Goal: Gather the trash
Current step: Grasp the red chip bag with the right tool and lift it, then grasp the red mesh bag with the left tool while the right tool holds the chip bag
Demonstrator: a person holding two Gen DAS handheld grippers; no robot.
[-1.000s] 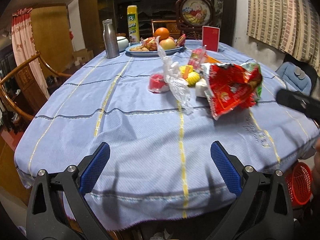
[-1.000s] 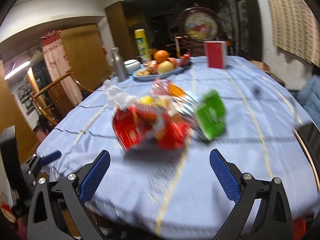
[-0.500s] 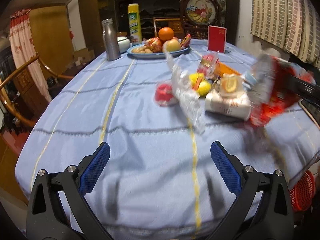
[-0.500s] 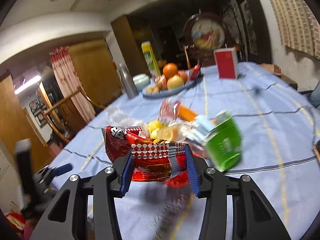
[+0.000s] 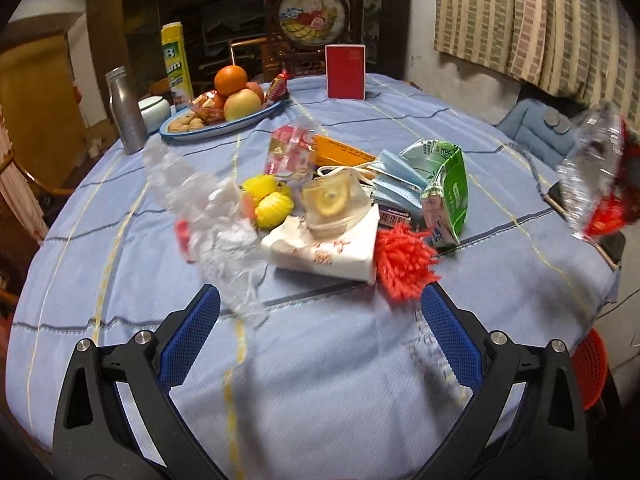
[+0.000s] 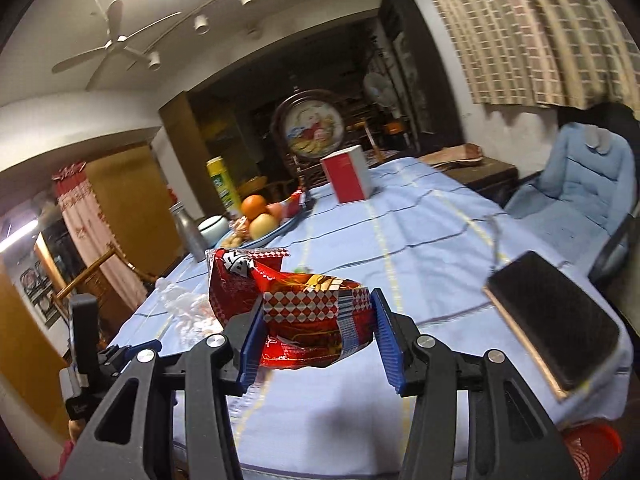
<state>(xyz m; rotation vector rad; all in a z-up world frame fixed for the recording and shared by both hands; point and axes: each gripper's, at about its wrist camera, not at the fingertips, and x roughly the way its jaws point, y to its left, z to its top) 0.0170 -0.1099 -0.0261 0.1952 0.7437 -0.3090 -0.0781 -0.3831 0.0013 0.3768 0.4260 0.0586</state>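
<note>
While the red snack bag (image 6: 296,312) hangs crumpled above the table's near edge, the right gripper (image 6: 316,336) has it pinched between both blue pads, jaws narrow, likely so it can go to the red basket (image 5: 590,368) on the floor just past the tablecloth (image 5: 320,380). Left gripper (image 5: 320,340) hovers wide and empty before the remaining heap: clear plastic wrap (image 5: 216,224), tissue pack (image 5: 324,252), green pouch (image 5: 450,196), face mask (image 5: 396,176). A dark phone (image 6: 552,328) lies beside the path.

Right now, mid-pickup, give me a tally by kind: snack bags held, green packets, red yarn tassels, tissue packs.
Red snack bag, held in the right gripper jaws: 1
Green packet: 1
Red yarn tassel: 1
White tissue pack: 1
Total: 4
</note>
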